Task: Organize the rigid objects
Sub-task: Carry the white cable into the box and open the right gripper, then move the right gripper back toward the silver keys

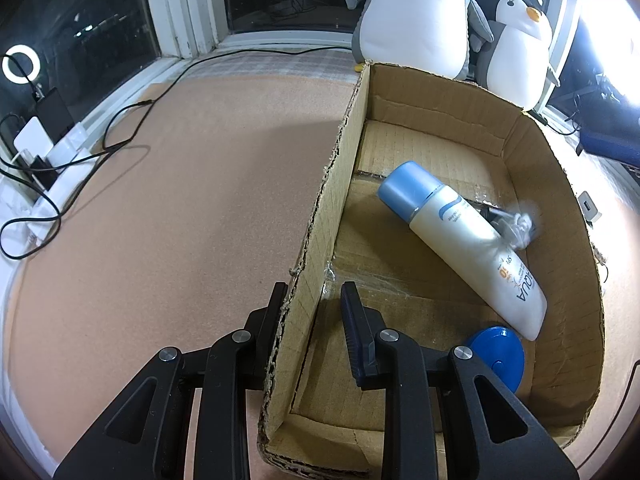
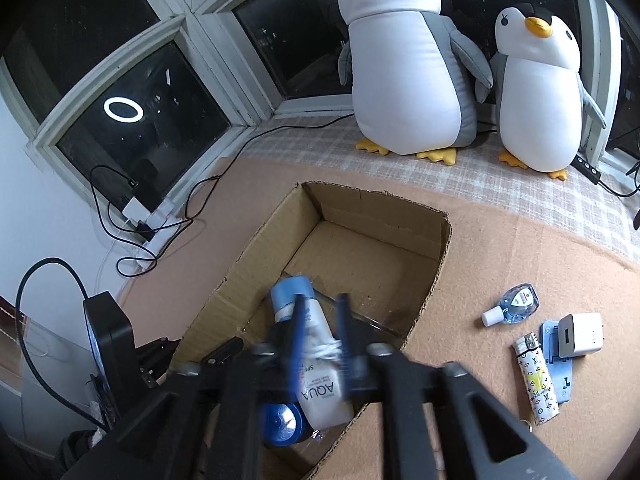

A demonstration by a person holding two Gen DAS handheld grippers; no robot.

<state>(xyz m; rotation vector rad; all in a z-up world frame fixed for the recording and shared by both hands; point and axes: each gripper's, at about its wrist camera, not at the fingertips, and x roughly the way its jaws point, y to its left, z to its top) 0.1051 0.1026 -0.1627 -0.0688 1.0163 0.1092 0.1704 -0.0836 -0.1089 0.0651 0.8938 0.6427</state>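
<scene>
Sunscreen bottle point(image 1: 464, 240), white with a blue cap, lies slantwise on the floor of the cardboard box point(image 1: 560, 184), its base end beside a round blue lid point(image 1: 500, 354). Above it the right gripper point(image 2: 320, 320) stands released, its blurred jaws straddling the bottle without pressing, while the left gripper point(image 1: 310, 300) is clamped on the box's near wall. Outside on the pink mat point(image 2: 500, 248) lie a small clear bottle point(image 2: 514, 304), a lighter point(image 2: 538, 384) and a white charger point(image 2: 580, 334), below two plush penguins point(image 2: 408, 68).

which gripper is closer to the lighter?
Right. The right gripper is over the box, with the lighter on the mat just beyond that wall. The left gripper clamps the box's opposite wall.
</scene>
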